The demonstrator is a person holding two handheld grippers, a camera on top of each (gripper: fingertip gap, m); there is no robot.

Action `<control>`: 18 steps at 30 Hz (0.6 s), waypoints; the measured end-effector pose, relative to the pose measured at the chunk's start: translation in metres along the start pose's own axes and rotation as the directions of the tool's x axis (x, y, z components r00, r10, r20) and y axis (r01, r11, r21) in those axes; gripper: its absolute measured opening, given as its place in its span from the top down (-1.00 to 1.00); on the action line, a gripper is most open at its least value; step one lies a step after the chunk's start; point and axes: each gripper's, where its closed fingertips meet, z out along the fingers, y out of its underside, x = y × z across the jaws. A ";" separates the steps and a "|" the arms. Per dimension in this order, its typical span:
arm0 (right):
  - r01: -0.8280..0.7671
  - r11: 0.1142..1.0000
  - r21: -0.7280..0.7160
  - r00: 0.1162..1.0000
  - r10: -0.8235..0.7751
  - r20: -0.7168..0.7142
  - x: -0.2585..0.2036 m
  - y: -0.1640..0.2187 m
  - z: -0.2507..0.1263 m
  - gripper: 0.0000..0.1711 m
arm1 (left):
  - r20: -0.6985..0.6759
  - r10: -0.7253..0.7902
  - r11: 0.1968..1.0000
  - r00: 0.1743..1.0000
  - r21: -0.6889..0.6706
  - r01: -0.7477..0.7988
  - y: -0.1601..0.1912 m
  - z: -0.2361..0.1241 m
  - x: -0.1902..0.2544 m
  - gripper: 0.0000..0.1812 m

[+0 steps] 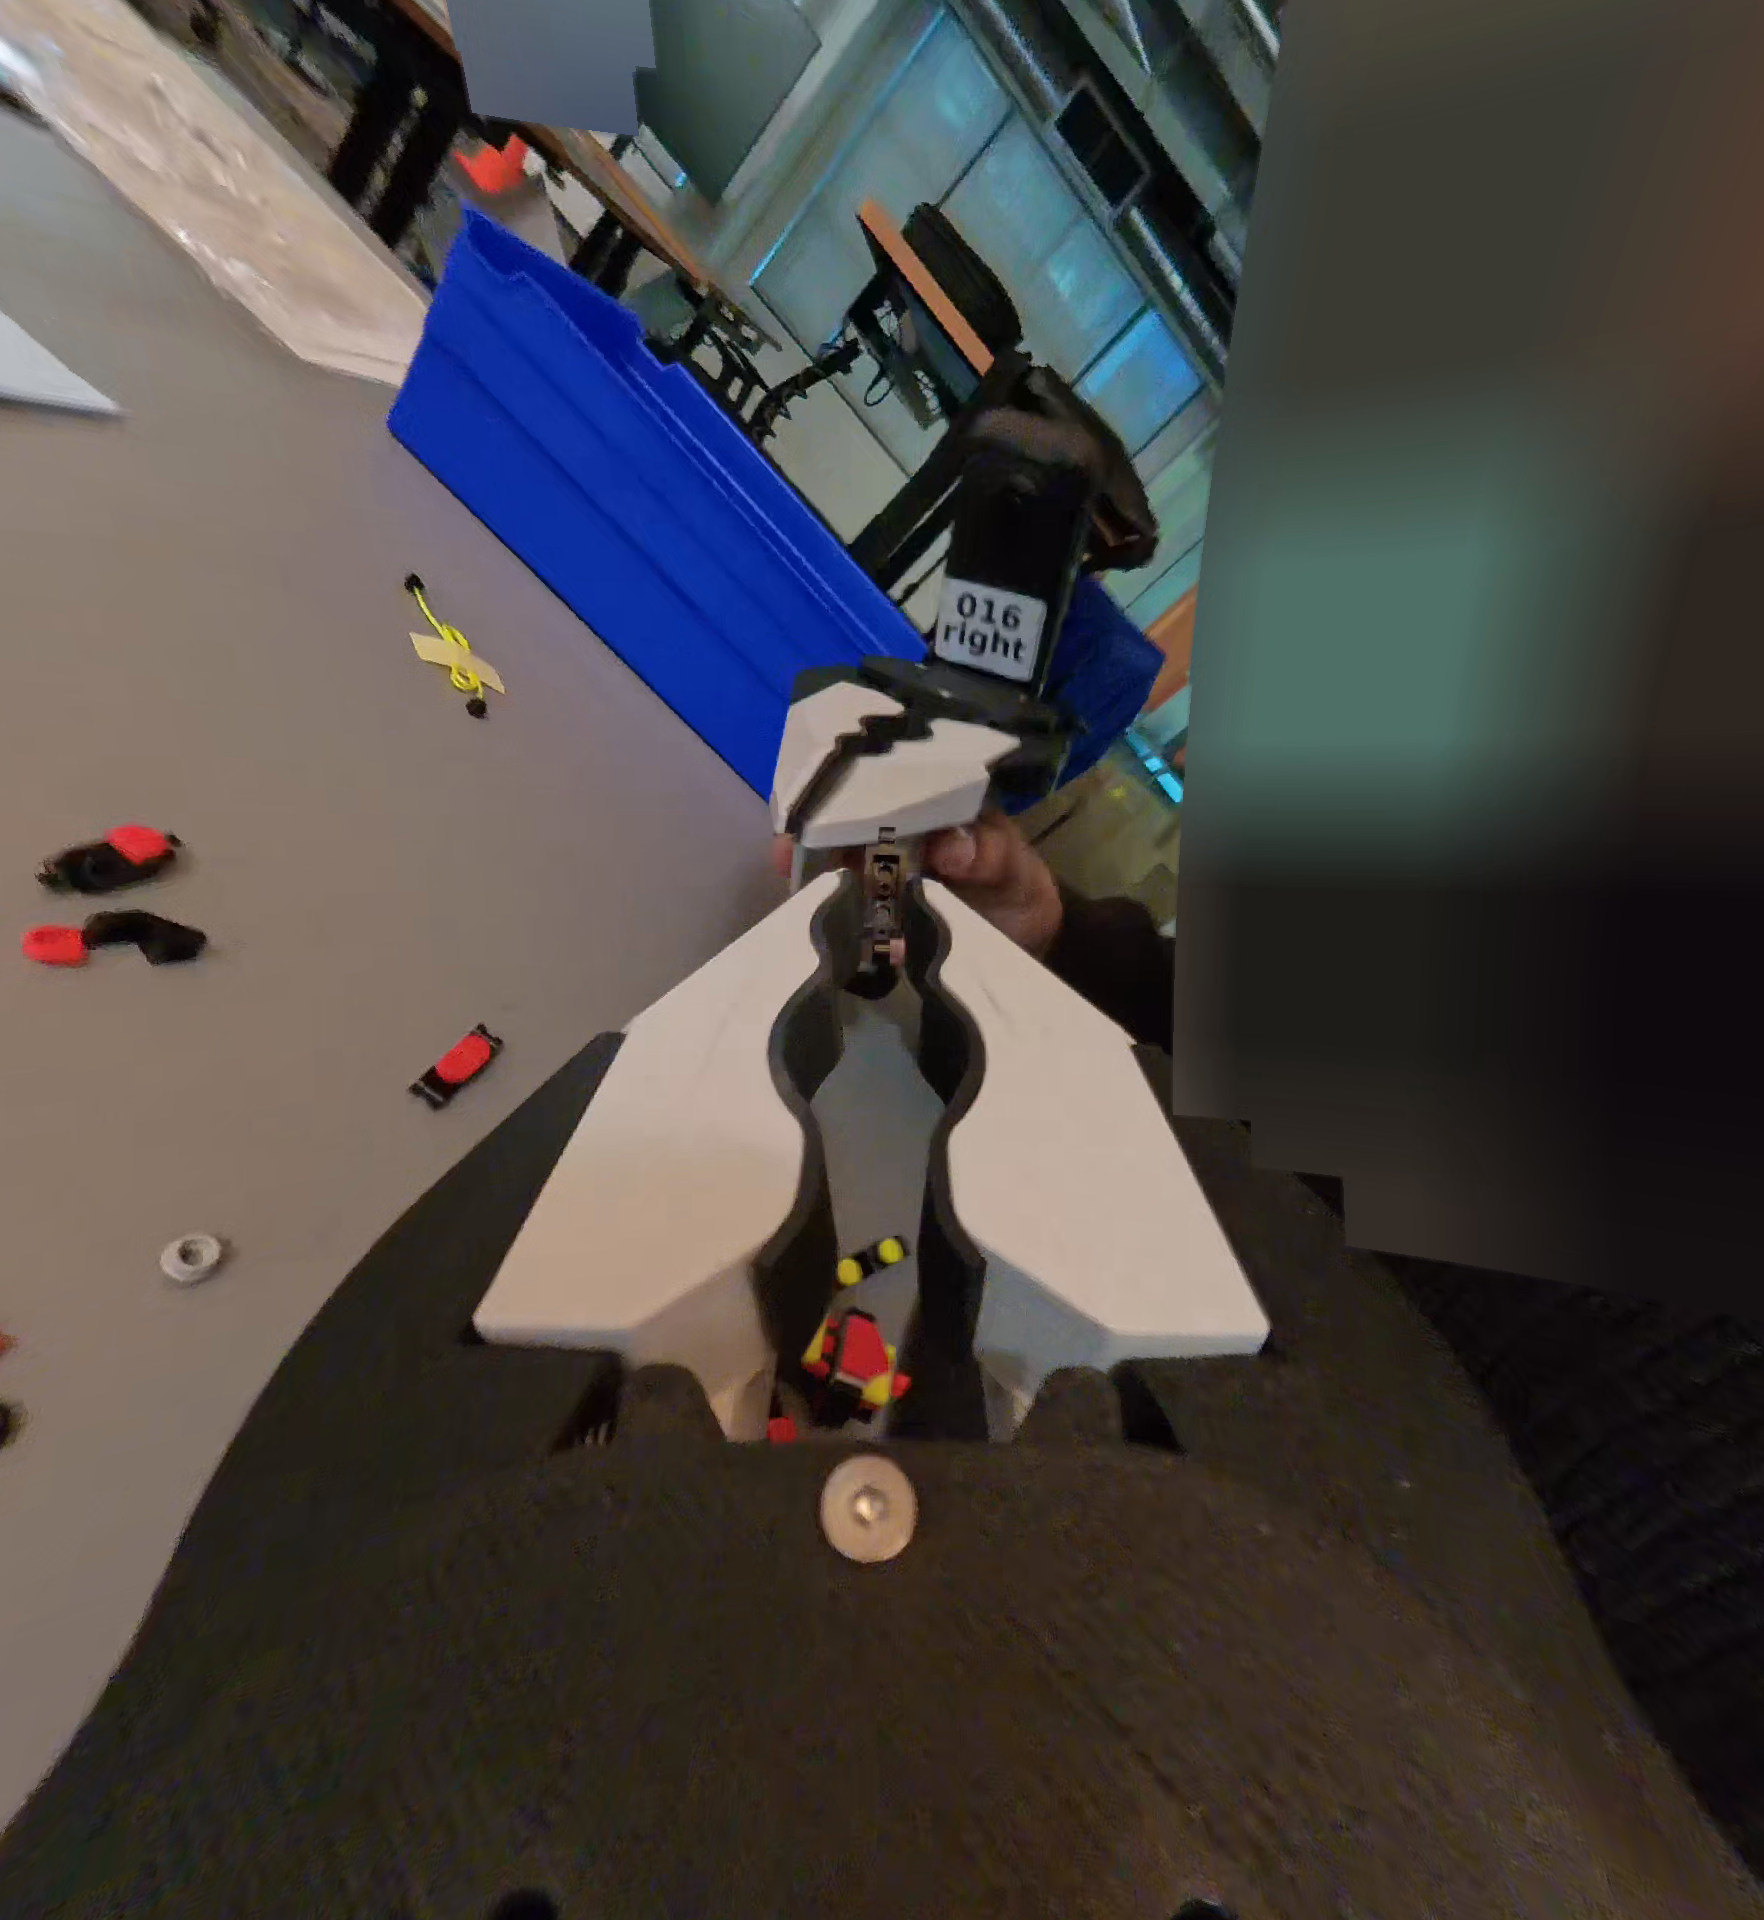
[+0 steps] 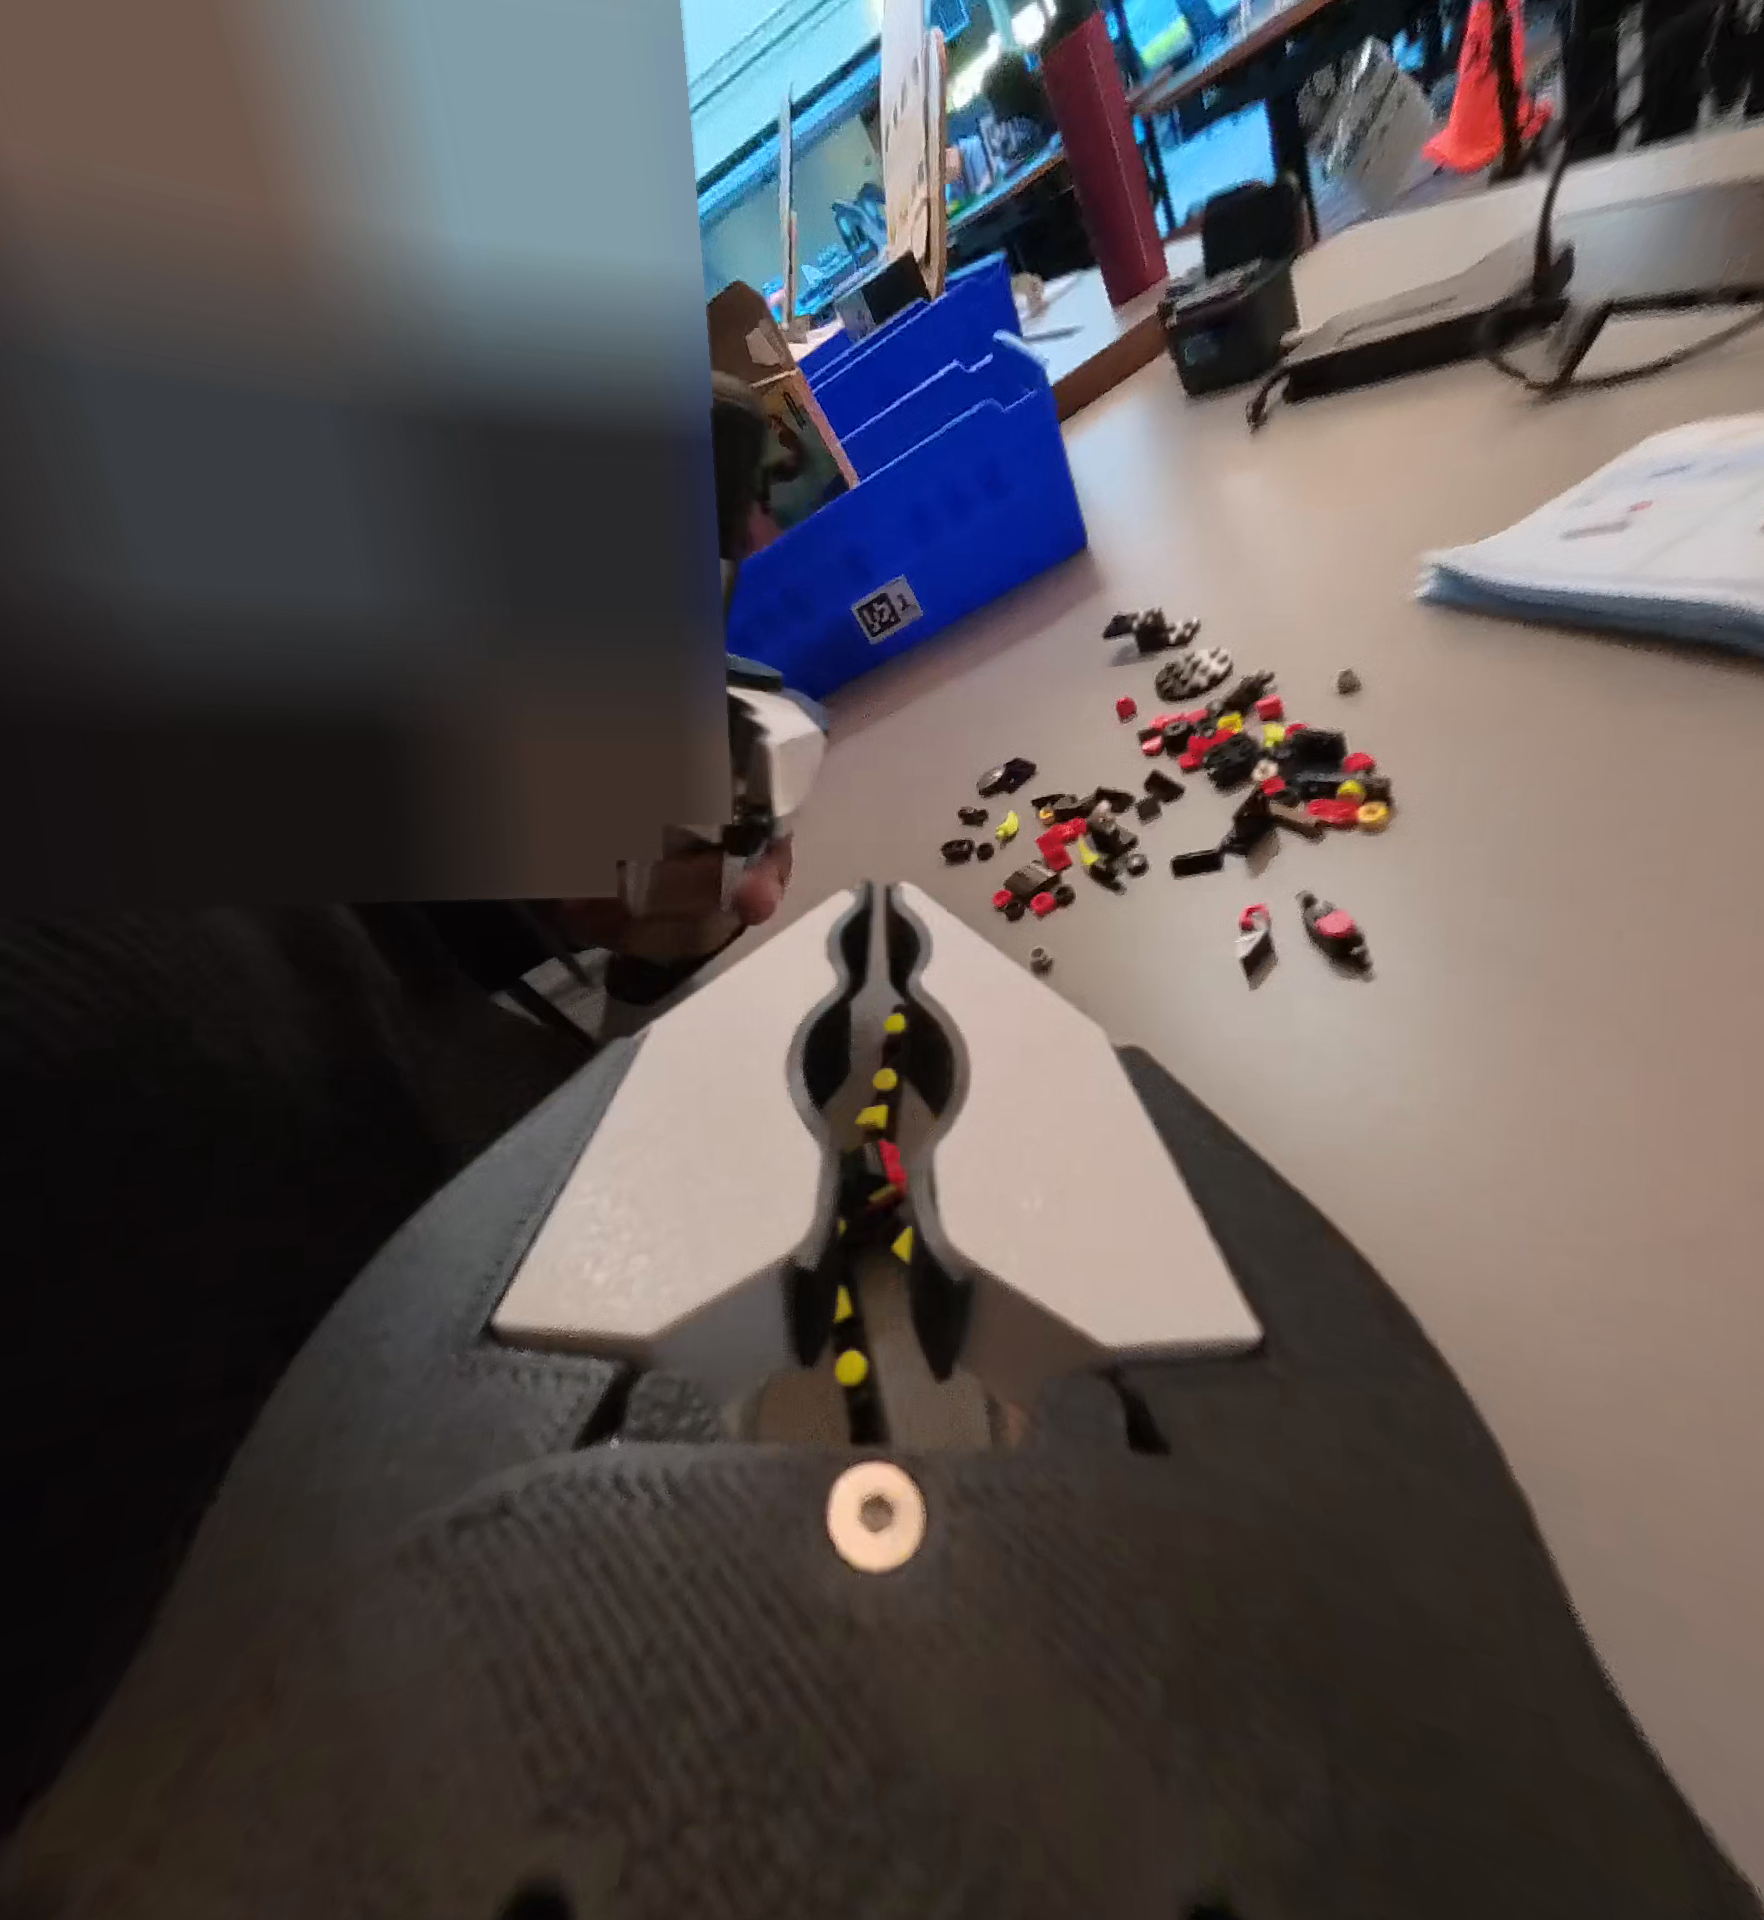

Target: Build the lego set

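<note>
My left gripper (image 1: 876, 896) is shut on a thin black lego piece (image 1: 880, 914) that stands upright between its fingertips, held above the grey table (image 1: 265, 1039). My right gripper (image 1: 847, 836) faces it from the far side, shut, its tips right at the piece's upper end. In the right wrist view my right gripper (image 2: 879, 891) shows its jaws together with nothing seen between them. The left gripper (image 2: 769, 764) shows there half hidden by a blur patch, with the black piece (image 2: 748, 831) at its tip. A black, red and yellow build (image 1: 854, 1351) lies on the table below; it also shows under the right gripper (image 2: 880, 1174).
A blue bin (image 1: 629, 499) stands behind the grippers, also in the right wrist view (image 2: 909, 520). A pile of loose black, red and yellow pieces (image 2: 1221, 769) and a booklet (image 2: 1667, 551) lie to the right. Red-and-black parts (image 1: 109, 862) (image 1: 457, 1062) and a yellow cord (image 1: 452, 649) lie to the left. Both grippers' tips are close together, under 4 cm apart.
</note>
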 end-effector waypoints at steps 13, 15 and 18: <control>0.354 0.934 -0.052 0.927 -0.343 0.150 -0.037 0.022 0.007 0.62 | -0.185 -0.566 0.820 0.804 -0.232 0.524 0.037 0.005 -0.003 0.95; 0.371 0.928 -0.032 0.913 -0.358 0.197 -0.046 0.022 0.003 0.71 | -0.182 -0.593 0.797 0.784 -0.266 0.542 0.042 0.004 -0.003 0.95; 0.418 0.906 -0.072 0.895 -0.396 0.207 -0.047 0.030 0.003 0.85 | -0.192 -0.602 0.787 0.775 -0.306 0.536 0.047 0.004 0.003 0.95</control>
